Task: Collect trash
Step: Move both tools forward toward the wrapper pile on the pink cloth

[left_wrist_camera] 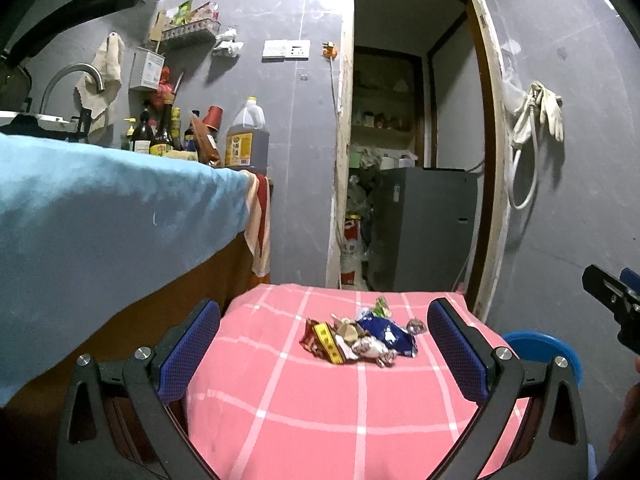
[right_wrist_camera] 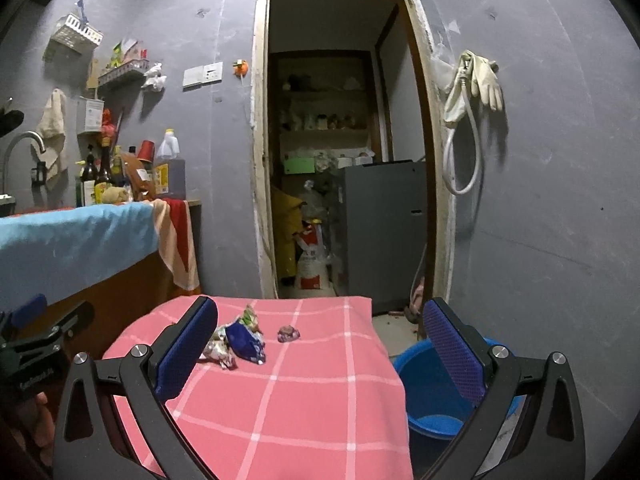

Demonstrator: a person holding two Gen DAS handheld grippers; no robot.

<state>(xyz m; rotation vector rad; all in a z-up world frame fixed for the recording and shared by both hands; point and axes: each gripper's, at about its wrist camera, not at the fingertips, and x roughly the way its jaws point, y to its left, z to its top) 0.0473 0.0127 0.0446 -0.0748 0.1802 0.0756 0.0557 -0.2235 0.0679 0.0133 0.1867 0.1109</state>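
A pile of crumpled snack wrappers (left_wrist_camera: 356,338) lies on a pink checked cloth (left_wrist_camera: 320,408) over a low table; among them a blue wrapper (left_wrist_camera: 386,332) and a red-yellow wrapper (left_wrist_camera: 322,340). A small wrapper (left_wrist_camera: 416,325) lies apart to the right. My left gripper (left_wrist_camera: 324,352) is open, held in front of the pile, empty. In the right wrist view the pile (right_wrist_camera: 238,340) and the small wrapper (right_wrist_camera: 289,333) lie ahead. My right gripper (right_wrist_camera: 320,344) is open and empty, above the cloth's (right_wrist_camera: 300,420) right side. A blue basin (right_wrist_camera: 432,392) stands on the floor to the right.
A counter under a blue cloth (left_wrist_camera: 100,216) stands to the left, with bottles (left_wrist_camera: 160,132) and an oil jug (left_wrist_camera: 246,136). An open doorway (right_wrist_camera: 344,160) with a grey cabinet (right_wrist_camera: 380,232) lies behind the table. The basin's rim shows in the left view (left_wrist_camera: 536,344).
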